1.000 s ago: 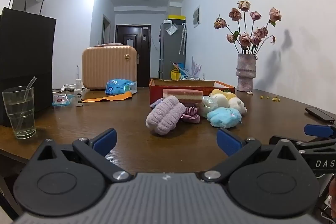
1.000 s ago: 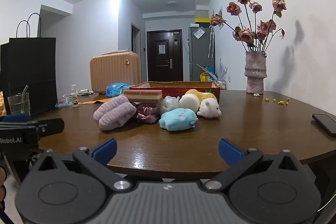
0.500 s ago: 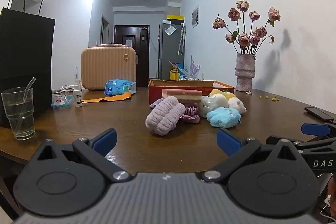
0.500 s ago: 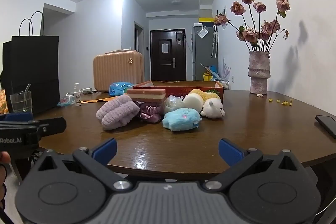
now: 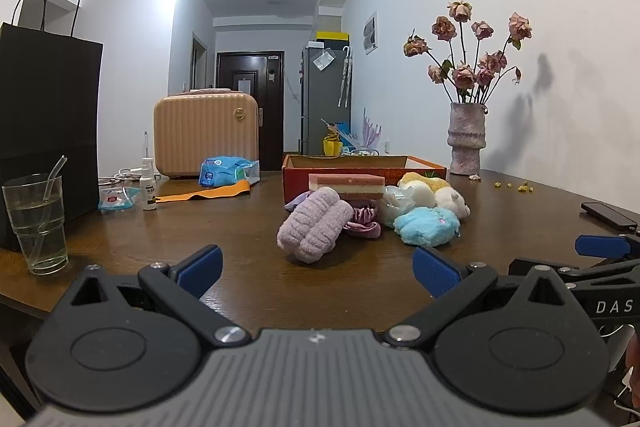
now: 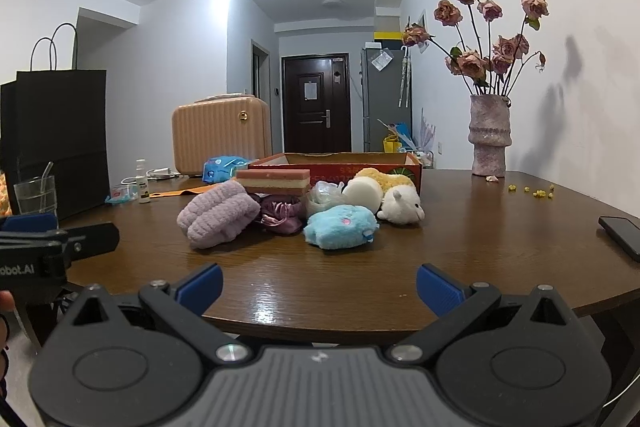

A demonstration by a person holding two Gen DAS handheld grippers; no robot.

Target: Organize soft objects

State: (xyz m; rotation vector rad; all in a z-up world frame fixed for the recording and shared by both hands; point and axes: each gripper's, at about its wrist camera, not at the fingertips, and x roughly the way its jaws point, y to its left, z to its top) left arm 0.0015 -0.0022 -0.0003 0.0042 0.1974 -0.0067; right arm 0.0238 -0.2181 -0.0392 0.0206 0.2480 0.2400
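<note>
A heap of soft things lies mid-table before a red cardboard box: a lilac fluffy roll, a blue plush, a purple scrunchie, a pink-and-cream layered sponge, a white plush and a yellow sponge. My left gripper is open and empty, low at the table's near edge. My right gripper is open and empty, just off the near edge.
On the brown table: a glass with a straw, a black paper bag, a small spray bottle, a peach case, a blue wipes pack, a vase of dried roses, a phone.
Both grippers have drifted slightly; the right one has moved a little closer to the table and leftward. Nothing on the table has moved. Both stay open.
</note>
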